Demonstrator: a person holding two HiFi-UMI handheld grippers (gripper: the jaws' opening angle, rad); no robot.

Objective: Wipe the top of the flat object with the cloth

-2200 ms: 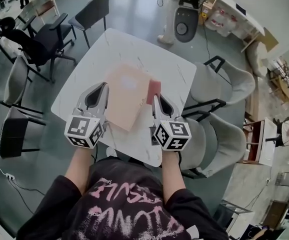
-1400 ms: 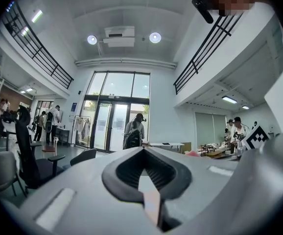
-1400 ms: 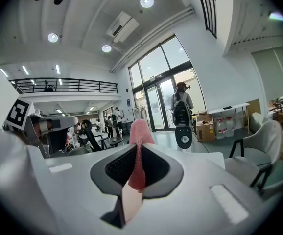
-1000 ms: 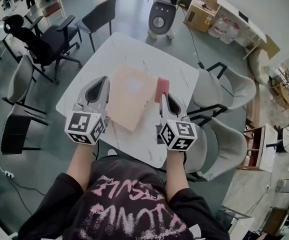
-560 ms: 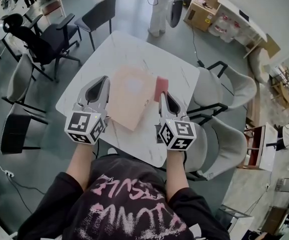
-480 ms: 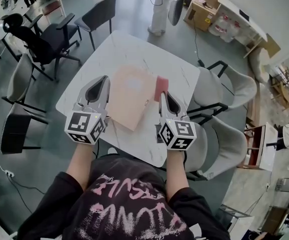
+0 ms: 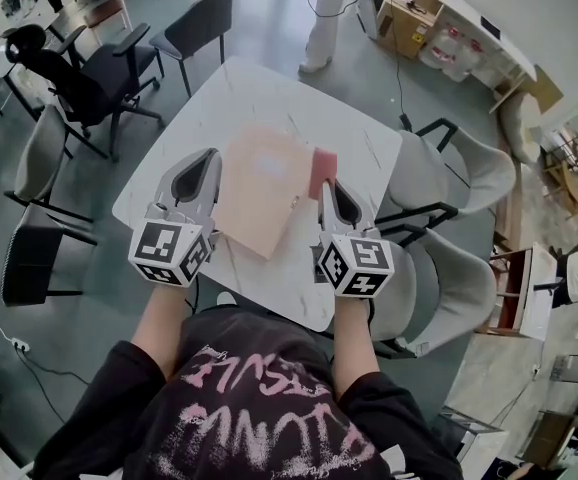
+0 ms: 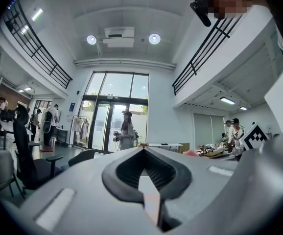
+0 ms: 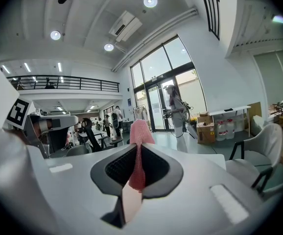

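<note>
One soft, probably light pink cloth sits pinched by its edge in the right gripper at the peach board's 3 o'clock, while the left gripper is pressed together, empty.

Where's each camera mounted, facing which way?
Head view: on the person's head, facing steeply down at the white table; forearms, left gripper and right gripper show.
Left gripper view: on that gripper, facing across the room; its shut jaws show.
Right gripper view: likewise; jaws shut on the pink cloth.
Shared: head and right gripper views both show the cloth.
</note>
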